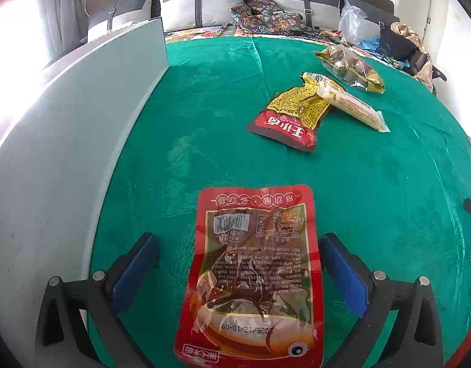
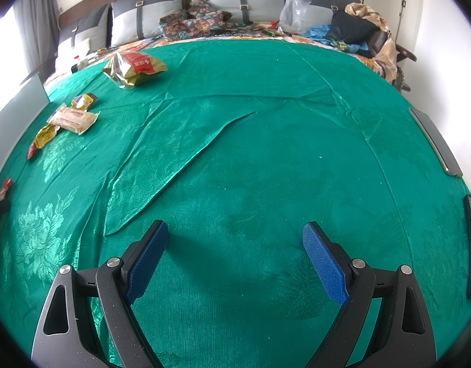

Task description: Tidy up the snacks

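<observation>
The left tool (image 1: 238, 273) is spread as wide as it goes, with the red pouch (image 1: 250, 276) lying flat between its blue pads (image 1: 342, 273) and gripped by neither — a clear gap is seen at the left pad, while the right pad sits just beside the pouch edge. The pouch is laid label-down on the green cloth (image 1: 373, 184), near the grey panel (image 1: 66, 153); it is judged to be set down there as the start of a sorted spot, apart from the rest.

Further up the cloth three snacks are left in a loose cluster: a yellow pack (image 1: 292, 113), a pale bar (image 1: 348, 104) laid across its top corner, and a gold bag (image 1: 351, 67) just beyond. They are probably still to be sorted.

The right tool (image 2: 235, 257) is held wide open over bare cloth, with nothing between its pads — likely parked clear of the work.
</observation>
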`<act>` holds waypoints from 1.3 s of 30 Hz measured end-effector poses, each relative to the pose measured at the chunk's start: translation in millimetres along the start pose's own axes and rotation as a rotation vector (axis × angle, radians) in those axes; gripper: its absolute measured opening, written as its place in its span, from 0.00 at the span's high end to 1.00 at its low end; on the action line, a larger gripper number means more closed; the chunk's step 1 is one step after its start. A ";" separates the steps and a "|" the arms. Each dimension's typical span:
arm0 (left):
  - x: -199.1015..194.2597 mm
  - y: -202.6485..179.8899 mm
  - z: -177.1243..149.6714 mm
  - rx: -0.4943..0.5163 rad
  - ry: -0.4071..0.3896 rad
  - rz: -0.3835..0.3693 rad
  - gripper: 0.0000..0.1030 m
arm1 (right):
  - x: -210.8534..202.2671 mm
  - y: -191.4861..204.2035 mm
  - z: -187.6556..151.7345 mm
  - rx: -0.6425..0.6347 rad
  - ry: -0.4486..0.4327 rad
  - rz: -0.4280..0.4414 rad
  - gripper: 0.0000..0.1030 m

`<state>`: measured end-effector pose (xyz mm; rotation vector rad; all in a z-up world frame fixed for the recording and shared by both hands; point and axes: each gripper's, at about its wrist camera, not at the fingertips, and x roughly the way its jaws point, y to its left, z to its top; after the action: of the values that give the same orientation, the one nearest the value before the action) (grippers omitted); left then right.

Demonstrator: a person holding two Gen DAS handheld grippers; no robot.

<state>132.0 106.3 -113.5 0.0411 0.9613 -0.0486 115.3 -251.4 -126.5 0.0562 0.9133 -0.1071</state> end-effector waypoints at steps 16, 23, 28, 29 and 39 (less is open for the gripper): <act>1.3 -0.1 0.7 -0.001 -0.001 -0.001 0.00 | 4.8 14.4 11.8 -0.095 0.049 0.089 0.14; 1.6 -0.2 0.8 -0.001 -0.001 -0.001 0.00 | 3.8 143.0 91.0 -0.606 0.012 0.360 0.14; 1.7 -0.2 0.9 -0.001 -0.001 -0.001 0.00 | 53.2 216.3 129.7 -0.753 0.101 0.359 0.18; 1.7 -0.2 0.9 -0.001 -0.001 -0.001 0.00 | 63.4 222.7 135.4 -0.733 0.123 0.359 0.35; 2.2 -0.2 0.9 -0.002 -0.002 -0.001 0.00 | 92.1 213.6 142.7 -0.533 0.323 0.417 0.70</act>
<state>134.0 106.0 -114.8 0.0389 0.9596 -0.0490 308.2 -59.0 -111.8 -0.2372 1.2080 0.5472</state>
